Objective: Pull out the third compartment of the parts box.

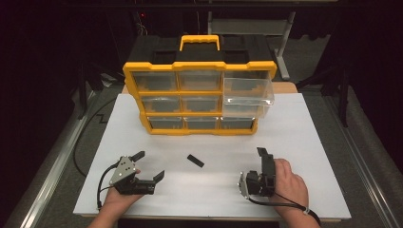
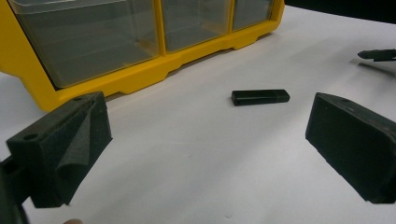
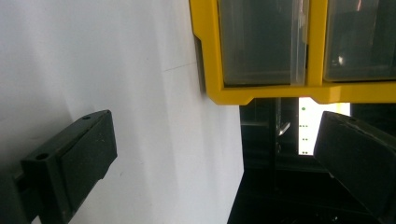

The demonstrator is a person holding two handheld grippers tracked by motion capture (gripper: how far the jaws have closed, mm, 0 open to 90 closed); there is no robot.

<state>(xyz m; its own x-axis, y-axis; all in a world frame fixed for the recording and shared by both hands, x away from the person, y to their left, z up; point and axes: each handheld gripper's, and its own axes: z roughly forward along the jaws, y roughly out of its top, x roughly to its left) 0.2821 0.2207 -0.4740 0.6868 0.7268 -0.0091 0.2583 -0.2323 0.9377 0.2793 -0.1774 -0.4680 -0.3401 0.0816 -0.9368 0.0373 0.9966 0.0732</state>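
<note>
A small black stick [image 1: 195,160] [image 2: 260,97] lies flat on the white table [image 1: 294,128], between the two hands. My left gripper [image 1: 151,165] [image 2: 205,135] rests at the front left, open, its jaws wide apart and aimed toward the stick, nothing between them. At the front right, my right gripper [image 1: 263,159] [image 3: 217,135] is rolled onto its side in the person's hand, open and holding nothing. Behind stands a yellow-and-black drawer organizer [image 1: 199,64] [image 2: 130,79] [image 3: 261,93] with clear drawers. Its top right drawer [image 1: 248,90] is pulled out.
The white table's front edge [image 1: 209,216] runs just behind both hands. Metal rails [image 1: 52,166] flank the table on the left and right. A tip of the right gripper's jaw [image 2: 378,55] shows far off in the left gripper view.
</note>
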